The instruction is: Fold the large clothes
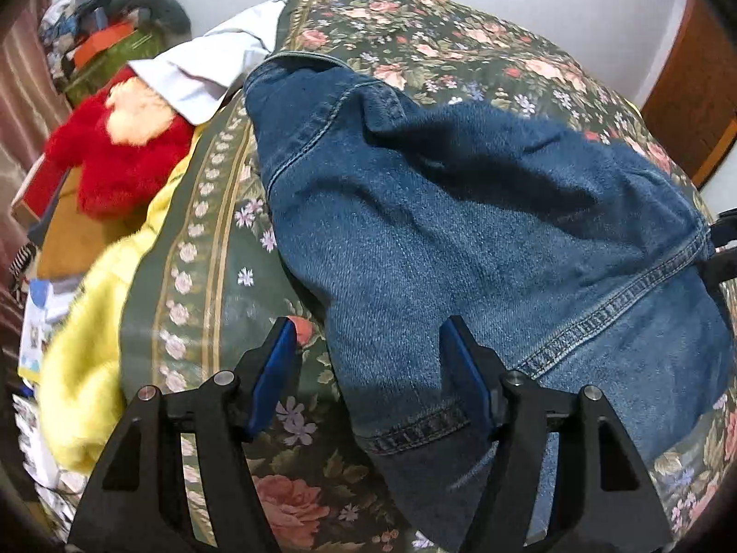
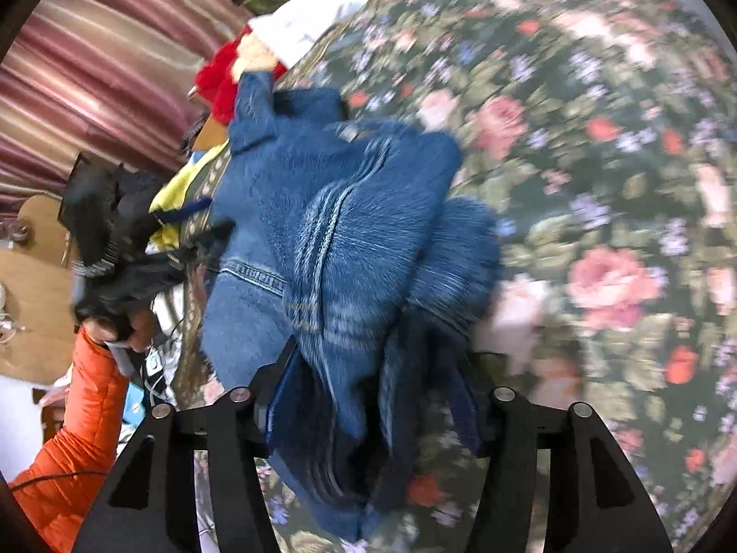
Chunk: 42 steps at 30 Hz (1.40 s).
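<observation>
Denim jacket (image 1: pixel 460 212) lies on the floral bedspread (image 1: pixel 414 23), its near edge between both grippers' spread jaws, unpinched.

Denim jacket (image 2: pixel 350 249) and floral bedspread (image 2: pixel 599 184) motion-blurred, jacket's hem cut off

I can read no text, label, brand, number or sign anywhere in front of me. The printed papers (image 1: pixel 39 322) lying at my far left, past the yellow fleece, carry small pictures and marks, but they are too blurred and small for me to make out a single word. The view from my right side is smeared, so nothing there is legible either.
</observation>
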Tool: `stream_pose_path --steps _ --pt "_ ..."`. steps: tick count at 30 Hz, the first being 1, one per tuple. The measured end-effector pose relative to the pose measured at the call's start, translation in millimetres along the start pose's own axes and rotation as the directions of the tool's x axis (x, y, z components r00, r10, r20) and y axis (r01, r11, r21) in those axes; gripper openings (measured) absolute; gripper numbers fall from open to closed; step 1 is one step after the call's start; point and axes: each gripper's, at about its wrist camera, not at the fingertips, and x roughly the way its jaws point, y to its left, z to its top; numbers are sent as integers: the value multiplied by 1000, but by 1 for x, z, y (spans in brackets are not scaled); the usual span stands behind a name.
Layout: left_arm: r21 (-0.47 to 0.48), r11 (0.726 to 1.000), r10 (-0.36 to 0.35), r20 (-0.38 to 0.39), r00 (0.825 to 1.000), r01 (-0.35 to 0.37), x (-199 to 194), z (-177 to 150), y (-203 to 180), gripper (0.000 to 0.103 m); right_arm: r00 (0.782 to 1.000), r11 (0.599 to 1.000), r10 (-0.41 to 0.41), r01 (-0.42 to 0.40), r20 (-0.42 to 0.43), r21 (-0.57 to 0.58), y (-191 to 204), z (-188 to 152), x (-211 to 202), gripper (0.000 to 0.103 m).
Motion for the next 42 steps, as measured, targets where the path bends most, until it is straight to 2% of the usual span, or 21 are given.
stream_pose_path --steps 3,5,7,9,12,16,20,21,24,27,30,33,35,37,39,40,41,42 --pt "-26 999 -31 15 999 31 -12 6 5 65 995 996 -82 84 64 -40 6 -3 -26 56" --pt "-21 1000 -20 56 998 21 -24 16 3 65 986 988 -116 127 122 -89 17 -2 -41 57" --pt "-16 1000 -20 93 995 22 -34 30 -1 65 979 984 -109 131 174 -124 31 4 -50 63" --pt "-17 1000 -22 114 993 24 -37 45 -5 65 969 982 -84 121 232 -148 45 14 -50 77" --pt "-9 1000 14 113 994 -13 -22 66 -14 66 955 982 -70 117 287 -151 58 31 -34 79" --pt "-14 995 97 63 993 -96 17 84 -18 66 963 984 -104 136 251 -114 54 52 14 79" --pt "-32 987 159 53 986 -158 44 91 -19 70 968 981 -170 184 182 -60 16 53 50 79" --pt "-25 984 177 57 983 -176 47 92 -21 73 970 983 -163 175 178 -53 7 50 51 79" --pt "-12 980 197 58 979 -197 43 93 -24 73 980 994 -109 111 164 -1 -15 41 47 79" --pt "-21 986 167 67 984 -166 21 89 -26 73 973 991 -129 130 192 8 -14 31 29 79" --pt "-15 989 146 120 982 -145 -18 81 -34 73 942 980 -193 201 274 -4 2 21 -3 79" --pt "-1 991 135 201 970 -137 -69 71 -45 73 917 982 -172 187 360 -5 21 9 -42 79" --pt "8 993 114 269 956 -121 -110 63 -54 73 887 984 -157 180 434 -13 38 -3 -73 79" --pt "8 993 110 343 933 -120 -149 55 -62 73 851 984 -138 175 506 -25 56 -17 -102 79" --pt "6 993 101 424 900 -114 -191 44 -70 73 804 983 -121 180 582 -44 78 -34 -133 79" --pt "4 994 92 459 883 -106 -210 39 -74 73 779 981 -114 186 617 -53 89 -42 -147 79" --pt "2 996 80 496 865 -93 -230 33 -78 73 744 978 -106 197 660 -66 101 -54 -164 79" --pt "1 997 62 539 840 -75 -254 24 -84 73 716 976 -100 207 691 -74 111 -63 -177 79"
